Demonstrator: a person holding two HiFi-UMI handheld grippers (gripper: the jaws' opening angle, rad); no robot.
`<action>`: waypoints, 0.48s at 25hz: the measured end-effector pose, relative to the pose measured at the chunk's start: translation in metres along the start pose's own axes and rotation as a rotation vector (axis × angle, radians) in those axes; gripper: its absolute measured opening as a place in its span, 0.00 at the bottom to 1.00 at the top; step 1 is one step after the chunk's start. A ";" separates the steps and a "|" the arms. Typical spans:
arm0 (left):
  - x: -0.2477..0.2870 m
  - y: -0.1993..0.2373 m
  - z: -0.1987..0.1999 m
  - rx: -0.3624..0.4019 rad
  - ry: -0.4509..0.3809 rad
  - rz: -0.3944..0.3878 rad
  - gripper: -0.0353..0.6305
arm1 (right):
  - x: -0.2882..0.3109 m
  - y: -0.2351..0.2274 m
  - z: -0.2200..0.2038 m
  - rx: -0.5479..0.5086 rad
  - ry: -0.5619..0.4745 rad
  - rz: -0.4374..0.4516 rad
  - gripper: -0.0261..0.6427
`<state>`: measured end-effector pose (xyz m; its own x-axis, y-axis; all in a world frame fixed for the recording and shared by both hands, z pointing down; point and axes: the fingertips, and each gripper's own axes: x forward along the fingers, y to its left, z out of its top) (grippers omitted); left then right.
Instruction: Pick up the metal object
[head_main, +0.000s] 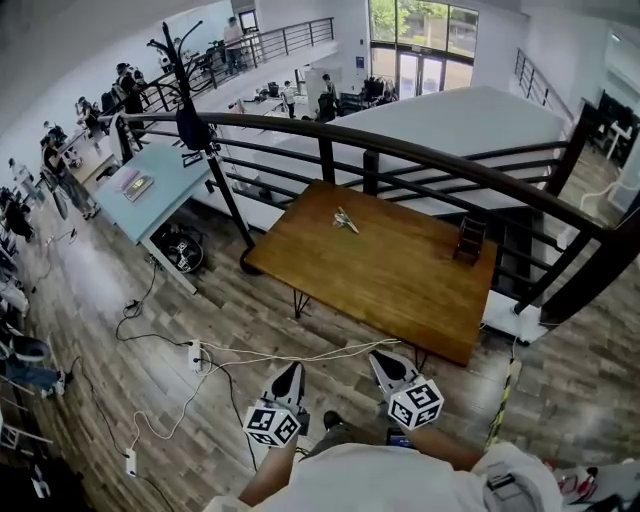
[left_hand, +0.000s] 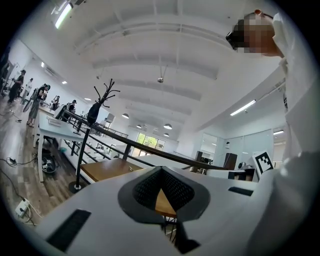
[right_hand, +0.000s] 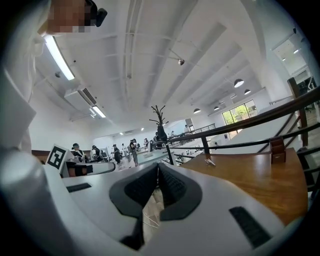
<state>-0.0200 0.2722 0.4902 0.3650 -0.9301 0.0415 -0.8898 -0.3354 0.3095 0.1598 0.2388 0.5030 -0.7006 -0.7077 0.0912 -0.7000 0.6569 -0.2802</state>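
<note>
The metal object (head_main: 345, 221) is a small silvery folded piece lying near the far edge of the wooden table (head_main: 400, 285). It is tiny in the right gripper view (right_hand: 210, 162) and the left gripper view (left_hand: 131, 168). Both grippers hang over the floor in front of the table's near edge, well short of the object. My left gripper (head_main: 292, 372) has its jaws together with nothing between them; in its own view (left_hand: 161, 170) the tips meet. My right gripper (head_main: 383, 362) is likewise shut and empty, its tips touching (right_hand: 158, 166).
A small dark wooden holder (head_main: 470, 240) stands at the table's right end. A black curved railing (head_main: 400, 150) runs behind the table. A coat stand (head_main: 185, 90) and a light blue desk (head_main: 150, 190) are at the left. White cables (head_main: 200, 355) lie on the floor.
</note>
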 end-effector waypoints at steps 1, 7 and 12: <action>0.006 0.009 0.006 0.003 -0.005 0.001 0.07 | 0.011 -0.001 0.004 -0.003 -0.001 -0.005 0.08; 0.042 0.058 0.041 0.000 -0.046 -0.017 0.07 | 0.081 0.003 0.032 -0.046 -0.019 0.020 0.08; 0.057 0.096 0.062 -0.022 -0.054 -0.056 0.07 | 0.130 0.011 0.049 -0.069 -0.032 0.016 0.08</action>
<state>-0.1016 0.1779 0.4633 0.3985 -0.9168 -0.0276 -0.8618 -0.3846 0.3309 0.0679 0.1414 0.4648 -0.7076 -0.7043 0.0569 -0.6976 0.6835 -0.2150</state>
